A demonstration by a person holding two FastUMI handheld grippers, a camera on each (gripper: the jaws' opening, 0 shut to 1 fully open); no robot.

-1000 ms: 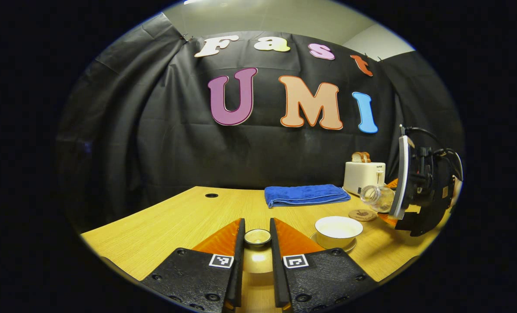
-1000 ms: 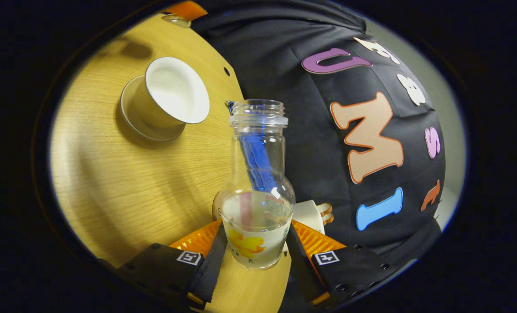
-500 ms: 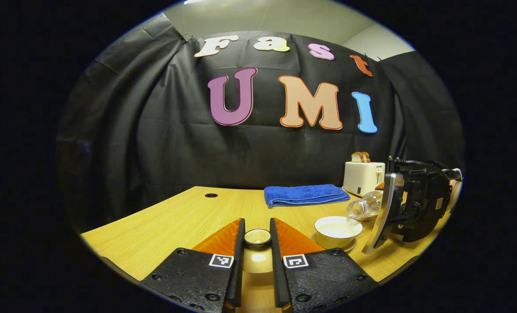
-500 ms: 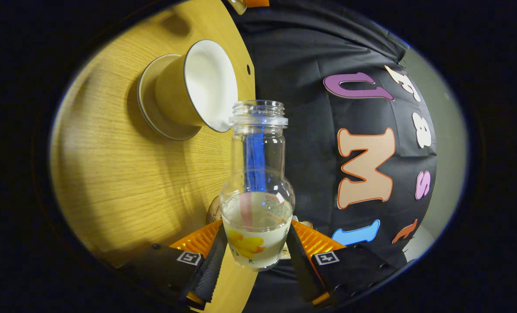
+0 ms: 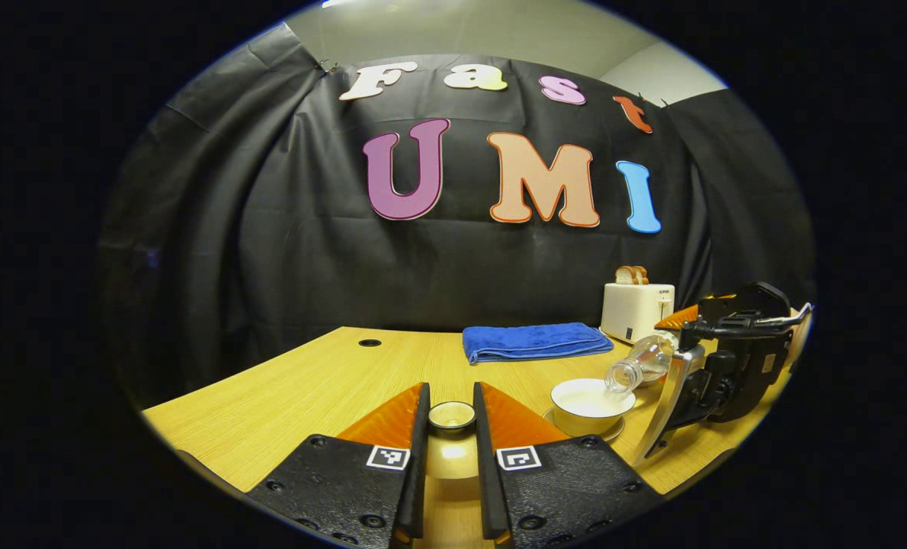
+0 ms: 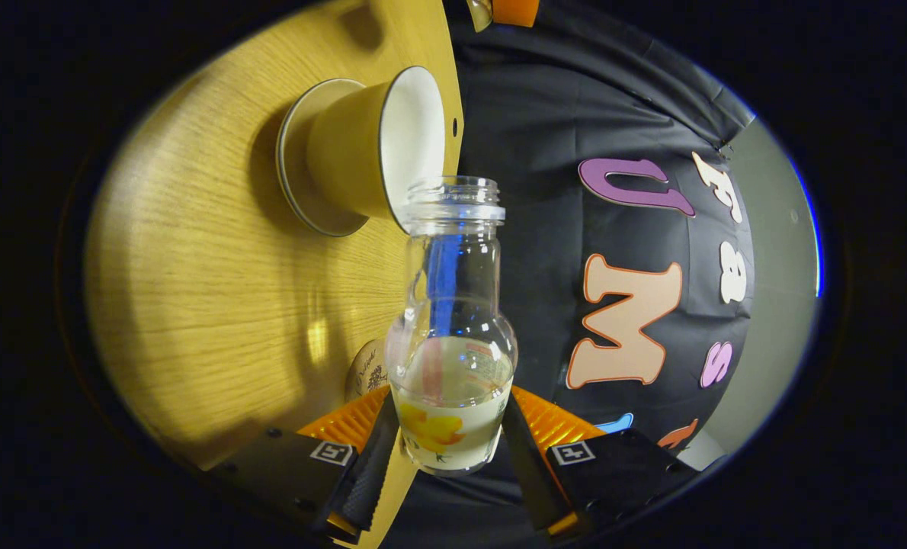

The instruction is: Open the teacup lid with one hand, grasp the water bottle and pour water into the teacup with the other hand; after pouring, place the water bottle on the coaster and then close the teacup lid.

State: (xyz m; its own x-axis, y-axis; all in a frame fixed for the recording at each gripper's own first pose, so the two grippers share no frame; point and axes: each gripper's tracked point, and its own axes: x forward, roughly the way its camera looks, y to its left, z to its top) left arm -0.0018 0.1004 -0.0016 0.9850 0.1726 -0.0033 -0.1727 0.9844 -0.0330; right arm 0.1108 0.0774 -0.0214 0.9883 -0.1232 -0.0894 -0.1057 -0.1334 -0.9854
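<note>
In the left gripper view my left gripper is shut on the knob of the teacup lid, held low over the wooden table. To its right the open white-lined teacup stands on its saucer. The right gripper tips the clear glass water bottle with its mouth just over the cup's rim. In the right gripper view my right gripper is shut on the water bottle; the bottle's open mouth meets the rim of the teacup. The coaster peeks out beside the bottle's base.
A folded blue towel lies at the back of the table, with a white toaster holding bread to its right. A small cable hole sits at the back left. The black cloth wall closes the far side.
The right gripper has come down and tilted the bottle further, bringing its mouth from above the coaster side to the cup's rim. My left gripper has kept still with the lid.
</note>
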